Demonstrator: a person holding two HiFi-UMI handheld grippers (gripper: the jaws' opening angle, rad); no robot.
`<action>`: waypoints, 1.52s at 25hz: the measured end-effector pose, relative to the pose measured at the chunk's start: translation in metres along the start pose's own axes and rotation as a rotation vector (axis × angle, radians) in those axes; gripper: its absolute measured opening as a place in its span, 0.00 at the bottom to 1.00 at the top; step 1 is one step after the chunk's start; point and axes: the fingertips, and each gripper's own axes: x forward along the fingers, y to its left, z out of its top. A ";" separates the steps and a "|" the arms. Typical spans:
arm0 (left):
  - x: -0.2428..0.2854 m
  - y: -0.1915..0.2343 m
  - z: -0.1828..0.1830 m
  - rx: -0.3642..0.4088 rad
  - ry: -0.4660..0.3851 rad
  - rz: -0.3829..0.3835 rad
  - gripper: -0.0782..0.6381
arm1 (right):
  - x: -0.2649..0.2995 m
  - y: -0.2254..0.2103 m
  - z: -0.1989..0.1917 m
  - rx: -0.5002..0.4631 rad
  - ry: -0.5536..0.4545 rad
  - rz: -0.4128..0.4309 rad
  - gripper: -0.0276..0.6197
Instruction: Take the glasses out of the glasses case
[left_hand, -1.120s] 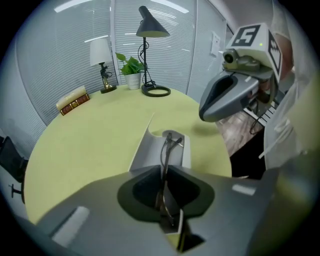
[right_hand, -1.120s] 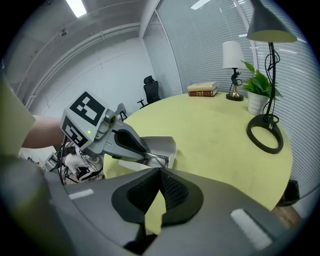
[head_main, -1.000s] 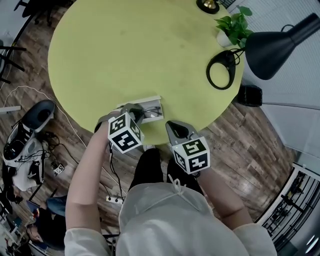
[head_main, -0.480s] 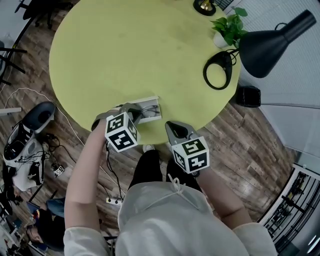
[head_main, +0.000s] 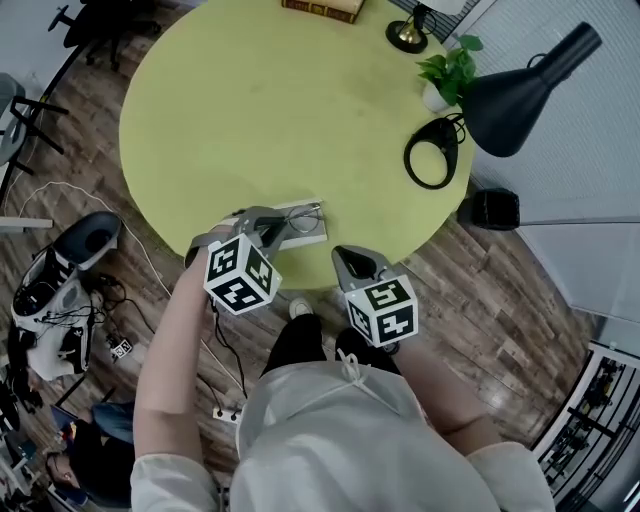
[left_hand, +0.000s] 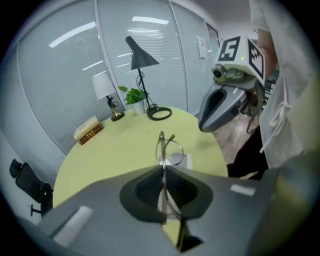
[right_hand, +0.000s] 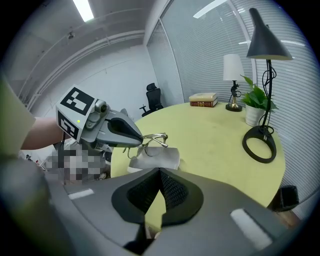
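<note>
Thin metal-framed glasses (head_main: 303, 213) hang just above a white glasses case (head_main: 306, 233) that lies near the front edge of the round yellow-green table (head_main: 270, 110). My left gripper (head_main: 272, 222) is shut on the glasses (left_hand: 167, 145), pinching one temple so the frame stands on edge over the case (left_hand: 179, 161). The right gripper view shows the glasses (right_hand: 150, 140) held off the case (right_hand: 160, 157) by the left gripper (right_hand: 136, 137). My right gripper (head_main: 346, 256) hovers at the table's edge to the right of the case, shut, with nothing in its jaws.
A black desk lamp (head_main: 520, 80) with a ring base (head_main: 432, 152), a potted plant (head_main: 445, 75), a small table lamp (head_main: 408, 35) and a book (head_main: 322, 8) stand along the far side. Cables and shoes (head_main: 60, 280) lie on the wooden floor at the left.
The left gripper has raised the glasses a little off the case. The right gripper has stayed in place. The head camera has shifted, showing more of the far table.
</note>
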 end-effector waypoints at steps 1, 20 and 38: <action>-0.008 0.002 0.004 -0.027 -0.023 0.025 0.13 | -0.003 0.002 0.003 -0.004 -0.008 0.001 0.04; -0.186 -0.020 -0.004 -0.725 -0.492 0.600 0.13 | -0.076 0.073 0.055 -0.125 -0.256 0.022 0.04; -0.224 -0.055 -0.015 -0.847 -0.544 0.720 0.13 | -0.108 0.098 0.052 -0.172 -0.352 0.001 0.04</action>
